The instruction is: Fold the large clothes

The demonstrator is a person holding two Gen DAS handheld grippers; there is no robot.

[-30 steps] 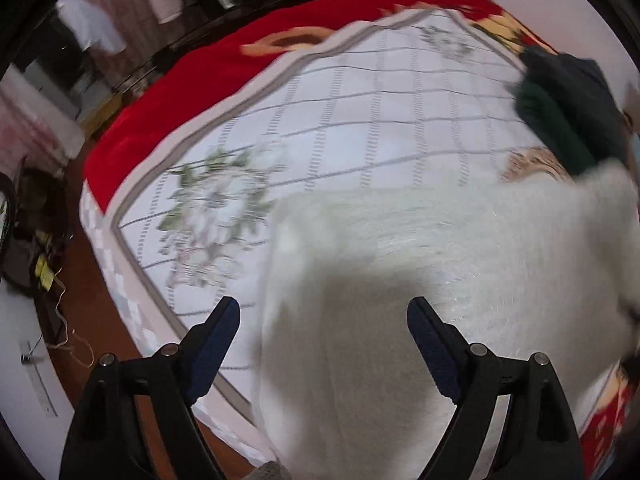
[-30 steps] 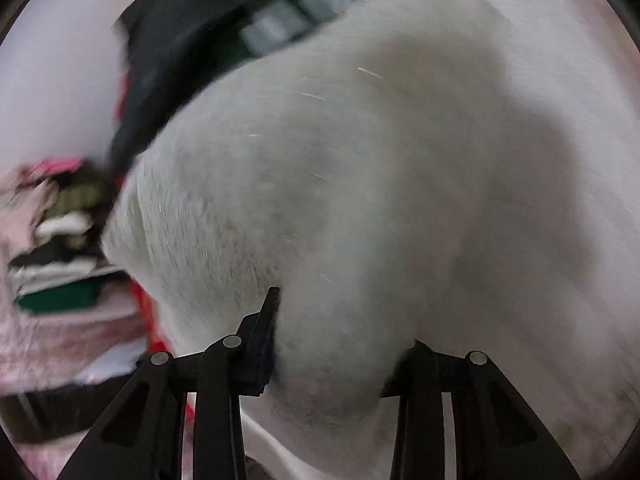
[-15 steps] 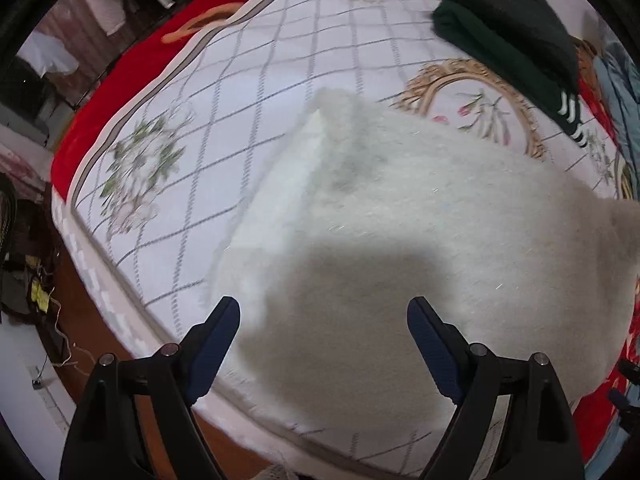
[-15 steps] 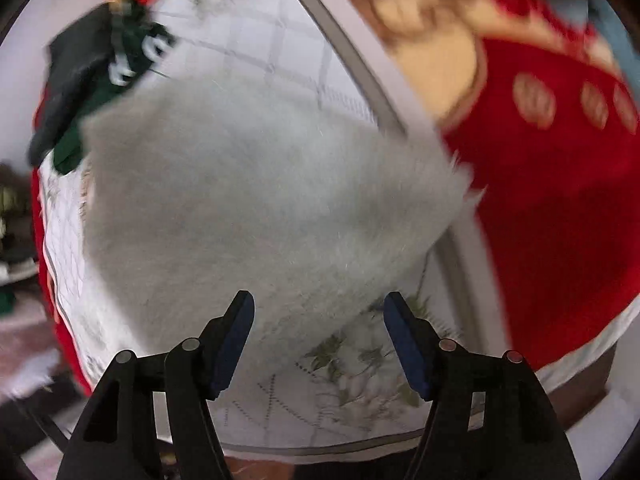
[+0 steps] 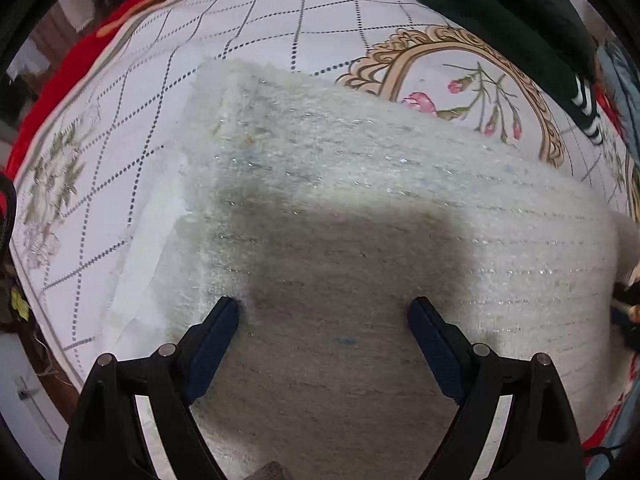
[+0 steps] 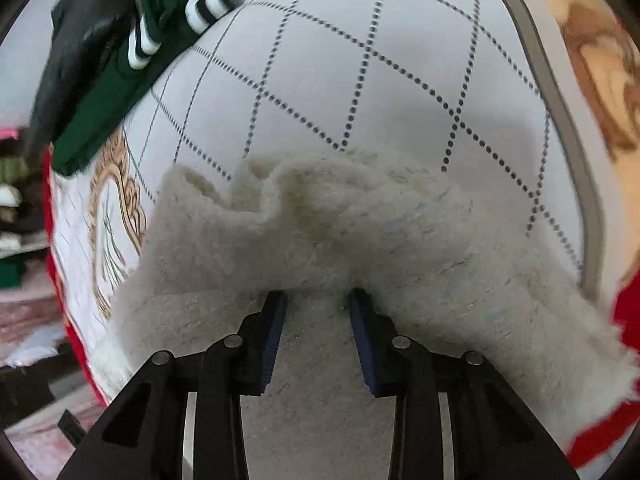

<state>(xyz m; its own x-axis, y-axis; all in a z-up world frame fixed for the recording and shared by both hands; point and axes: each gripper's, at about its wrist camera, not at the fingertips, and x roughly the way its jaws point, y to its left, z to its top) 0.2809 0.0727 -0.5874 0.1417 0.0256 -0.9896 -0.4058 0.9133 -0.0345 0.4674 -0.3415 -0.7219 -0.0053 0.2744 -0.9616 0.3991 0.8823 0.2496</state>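
A large fluffy white garment [image 5: 360,208] lies folded on the quilted bedspread [image 5: 256,20]. My left gripper [image 5: 324,316] is open just above the garment's near part, with nothing between its fingers. In the right wrist view the same white garment [image 6: 420,232] is bunched up in front of my right gripper [image 6: 318,300], whose fingers stand narrowly apart with a fold of the fabric between them.
A dark green garment with white stripes [image 5: 500,20] lies at the far side of the bed; it also shows in the right wrist view [image 6: 120,68]. A red blanket [image 5: 56,76] borders the bedspread. Stacked clothes [image 6: 12,208] lie off to the left.
The white garment has come down flat on the bed. My left gripper has lowered close over it, still open. My right gripper has narrowed from wide open and moved into the garment's edge.
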